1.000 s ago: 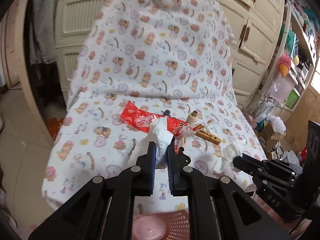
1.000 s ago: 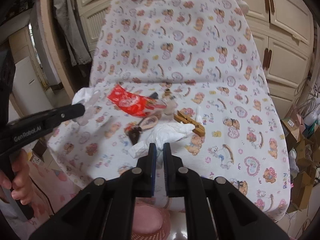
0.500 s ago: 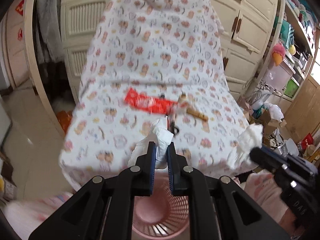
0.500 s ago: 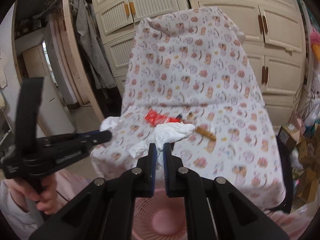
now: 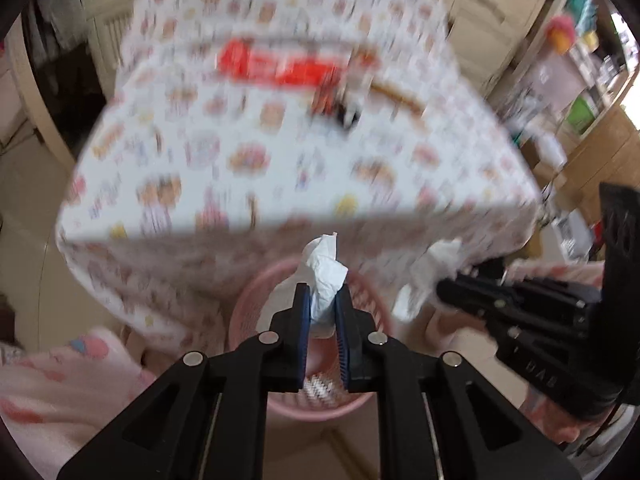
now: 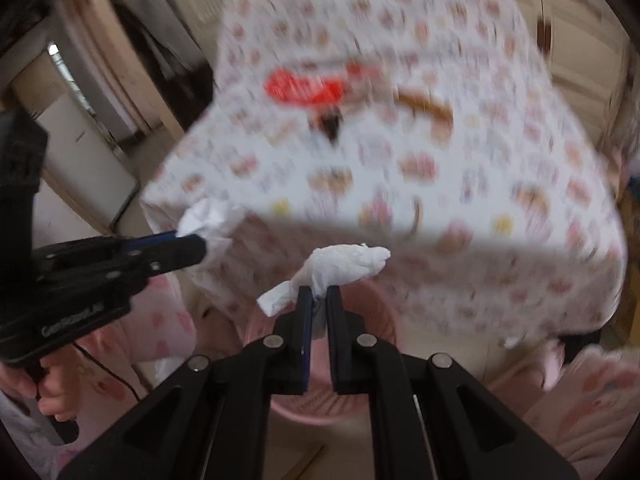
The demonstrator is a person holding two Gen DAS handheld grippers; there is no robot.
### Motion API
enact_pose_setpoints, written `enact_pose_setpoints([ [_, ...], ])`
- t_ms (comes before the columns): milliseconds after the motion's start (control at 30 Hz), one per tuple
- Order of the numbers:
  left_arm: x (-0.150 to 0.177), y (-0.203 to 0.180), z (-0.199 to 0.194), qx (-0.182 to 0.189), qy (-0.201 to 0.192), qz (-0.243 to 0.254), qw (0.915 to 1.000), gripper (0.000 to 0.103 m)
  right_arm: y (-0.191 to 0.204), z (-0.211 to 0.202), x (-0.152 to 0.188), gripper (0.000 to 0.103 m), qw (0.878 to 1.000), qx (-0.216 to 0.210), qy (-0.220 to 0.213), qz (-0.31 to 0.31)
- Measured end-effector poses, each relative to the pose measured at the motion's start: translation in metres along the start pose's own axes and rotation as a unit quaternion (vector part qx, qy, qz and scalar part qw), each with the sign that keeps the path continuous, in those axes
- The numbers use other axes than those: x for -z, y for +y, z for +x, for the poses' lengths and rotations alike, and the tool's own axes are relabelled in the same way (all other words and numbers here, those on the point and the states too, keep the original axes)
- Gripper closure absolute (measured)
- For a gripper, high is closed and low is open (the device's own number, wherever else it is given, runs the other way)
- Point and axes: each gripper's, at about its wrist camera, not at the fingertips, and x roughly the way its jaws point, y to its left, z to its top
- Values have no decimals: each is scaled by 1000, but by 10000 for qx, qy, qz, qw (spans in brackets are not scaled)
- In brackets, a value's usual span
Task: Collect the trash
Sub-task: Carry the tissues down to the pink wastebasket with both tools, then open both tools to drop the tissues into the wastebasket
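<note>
My left gripper [image 5: 322, 300] is shut on a crumpled white tissue [image 5: 326, 270] and holds it above the pink mesh basket [image 5: 248, 312] on the floor. My right gripper [image 6: 318, 300] is shut on another white tissue [image 6: 344, 264], also above the pink basket [image 6: 384, 316]. The right gripper shows in the left wrist view [image 5: 442, 290], and the left gripper in the right wrist view [image 6: 196, 240]. A red wrapper [image 5: 280, 66] and small scraps [image 5: 344, 112] lie blurred on the patterned cloth.
The table with the cartoon-print cloth [image 5: 280, 160] stands behind the basket, its front edge just beyond both grippers. Cream cabinets [image 6: 580, 40] are behind it. Shelves with clutter [image 5: 580, 80] are at the right. Pink pyjama-clad legs [image 5: 60, 380] flank the basket.
Both grippers have drawn back from the table and tipped down, each still holding its tissue. The pink basket now lies right under both grippers.
</note>
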Motion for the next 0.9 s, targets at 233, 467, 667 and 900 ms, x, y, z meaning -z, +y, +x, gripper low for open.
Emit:
enact_pose_setpoints([
  [233, 18, 19, 64, -347, 1088, -488, 9923, 92, -13, 56, 19, 96, 9961, 251, 837, 76],
  [467, 22, 20, 77, -443, 1332, -388, 9893, 92, -25, 96, 39, 95, 9885, 349, 1461, 197],
  [667, 25, 34, 91, -456, 1598, -516, 9847, 92, -30, 101, 40, 93, 9872, 289, 1525, 364],
  [900, 29, 33, 99, -545, 1817, -496, 9806, 72, -36, 106, 42, 84, 9850, 268, 1610, 554],
])
